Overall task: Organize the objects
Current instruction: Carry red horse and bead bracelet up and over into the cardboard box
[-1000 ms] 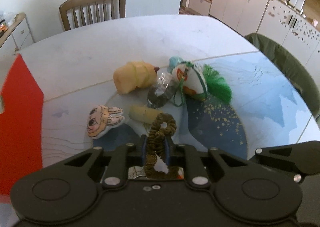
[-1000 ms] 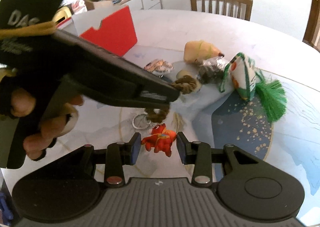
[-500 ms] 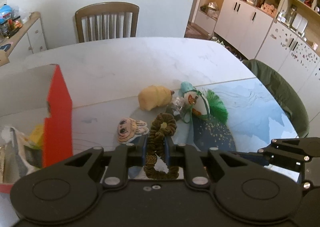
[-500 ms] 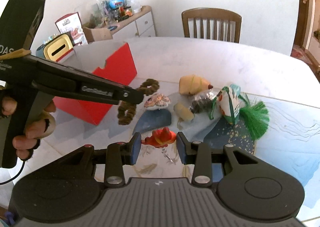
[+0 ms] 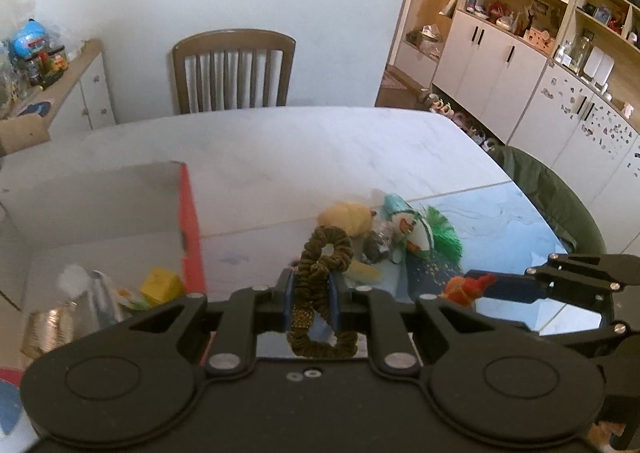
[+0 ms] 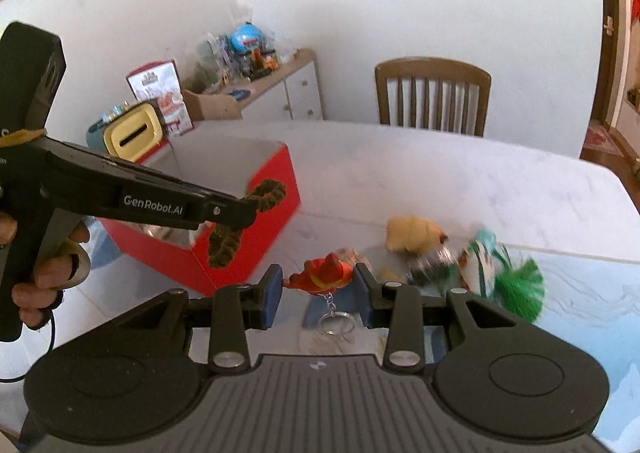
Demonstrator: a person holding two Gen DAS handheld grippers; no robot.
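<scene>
My left gripper (image 5: 313, 295) is shut on a dark olive scrunchie (image 5: 325, 257), held in the air; from the right wrist the scrunchie (image 6: 267, 193) hangs in front of the red box (image 6: 276, 189). My right gripper (image 6: 318, 289) is shut on a red-orange figure keychain (image 6: 325, 273) whose metal ring (image 6: 338, 327) dangles below; it also shows at the right gripper's tip (image 5: 466, 287) in the left wrist view. The red box (image 5: 190, 221) stands open at the left with several items inside.
On the table a yellow plush (image 5: 348, 215), a white pouch with a green tassel (image 5: 442, 235), a foil-wrapped piece (image 6: 426, 265) and a banana-like piece (image 5: 362, 273) lie clustered. A wooden chair (image 5: 234, 71) stands beyond the table. A hand (image 6: 48, 273) holds the left gripper.
Both grippers have risen from the table with their loads. The left one carried the scrunchie leftward toward the red box, and the keychain now hangs clear of the table.
</scene>
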